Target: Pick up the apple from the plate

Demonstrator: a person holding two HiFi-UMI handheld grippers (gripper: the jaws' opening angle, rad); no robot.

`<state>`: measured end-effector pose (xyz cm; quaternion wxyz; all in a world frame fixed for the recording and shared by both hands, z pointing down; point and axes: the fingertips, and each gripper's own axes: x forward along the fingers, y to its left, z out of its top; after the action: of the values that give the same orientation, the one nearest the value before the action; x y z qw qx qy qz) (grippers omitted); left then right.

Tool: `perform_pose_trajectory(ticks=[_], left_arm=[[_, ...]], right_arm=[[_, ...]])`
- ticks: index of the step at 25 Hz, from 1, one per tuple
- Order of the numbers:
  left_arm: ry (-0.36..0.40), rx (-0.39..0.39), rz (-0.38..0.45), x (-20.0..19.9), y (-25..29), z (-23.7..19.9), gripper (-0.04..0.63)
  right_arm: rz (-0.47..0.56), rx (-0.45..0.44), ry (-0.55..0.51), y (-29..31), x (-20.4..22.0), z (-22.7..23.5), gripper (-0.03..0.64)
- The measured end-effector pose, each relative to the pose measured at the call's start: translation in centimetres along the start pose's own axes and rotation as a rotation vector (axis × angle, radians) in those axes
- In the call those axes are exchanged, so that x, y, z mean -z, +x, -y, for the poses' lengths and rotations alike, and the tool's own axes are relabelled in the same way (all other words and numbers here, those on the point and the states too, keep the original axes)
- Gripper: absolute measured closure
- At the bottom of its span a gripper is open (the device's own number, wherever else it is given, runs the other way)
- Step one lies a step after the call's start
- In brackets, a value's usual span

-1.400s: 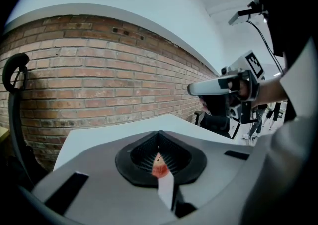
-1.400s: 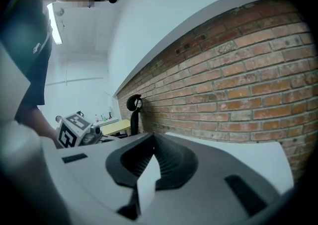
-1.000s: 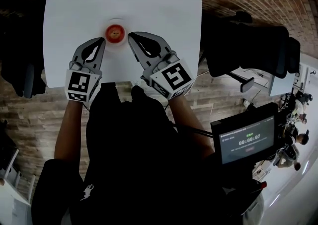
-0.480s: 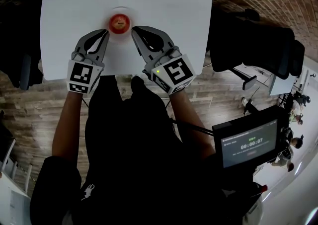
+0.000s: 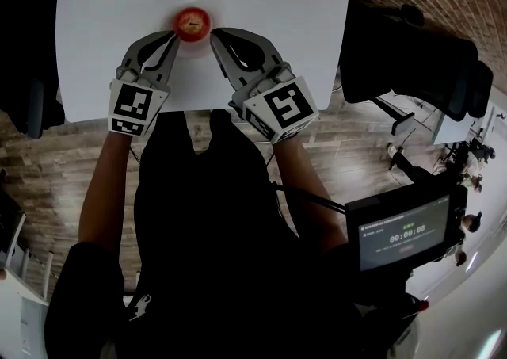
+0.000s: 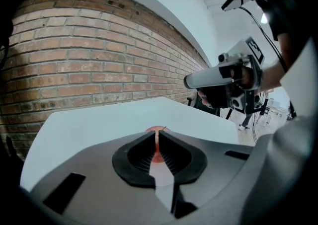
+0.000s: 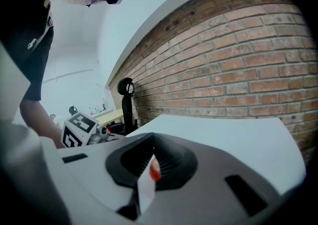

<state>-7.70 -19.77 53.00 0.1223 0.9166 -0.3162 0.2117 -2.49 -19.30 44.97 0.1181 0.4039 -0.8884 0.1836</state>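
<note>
Jaws shut and empty on both the left gripper (image 5: 171,35) and right gripper (image 5: 215,35), which have sunk to flank the apple (image 5: 192,23) on its plate (image 5: 192,1), so neither can grasp until one opens.

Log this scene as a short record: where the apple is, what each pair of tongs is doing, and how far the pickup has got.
apple: apple sits on the plate, on the white table
left tongs: left tongs shut, empty, tip just left of the apple
right tongs: right tongs shut, empty, tip just right of the apple
contact: cannot tell whether either tip touches the apple
task: apple not yet gripped or lifted
</note>
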Motion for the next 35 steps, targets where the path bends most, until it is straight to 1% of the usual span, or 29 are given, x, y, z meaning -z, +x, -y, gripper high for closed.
perform_pose_trajectory(ticks=[9,10,14,20,24,26,35], left_arm=[[0.016,0.020,-0.010,0.6,1.0,0.2,0.579],[0.014,0.019,-0.008,0.5,1.0,0.2,0.548],[0.020,0.021,-0.010,0.4,0.9,0.1,0.486],[0.050,0.030,-0.026,0.7,1.2,0.3,0.420],[0.057,0.031,-0.036,0.9,1.3,0.4,0.336],[0.058,0.037,-0.046,1.4,2.0,0.6,0.305],[0.063,0.053,-0.082,3.0,3.8,0.9,0.191]], right_arm=[[-0.007,0.024,0.029,-0.1,1.1,1.0,0.614],[-0.004,0.026,0.031,-0.1,1.1,1.0,0.614],[0.001,0.030,0.032,-0.2,1.0,0.9,0.615],[-0.009,0.029,0.035,-0.3,1.1,1.0,0.614],[-0.003,0.028,0.033,-0.3,0.9,0.9,0.614],[-0.009,0.028,0.035,-0.2,1.4,1.3,0.614],[-0.017,0.038,0.043,-0.3,2.3,2.3,0.614]])
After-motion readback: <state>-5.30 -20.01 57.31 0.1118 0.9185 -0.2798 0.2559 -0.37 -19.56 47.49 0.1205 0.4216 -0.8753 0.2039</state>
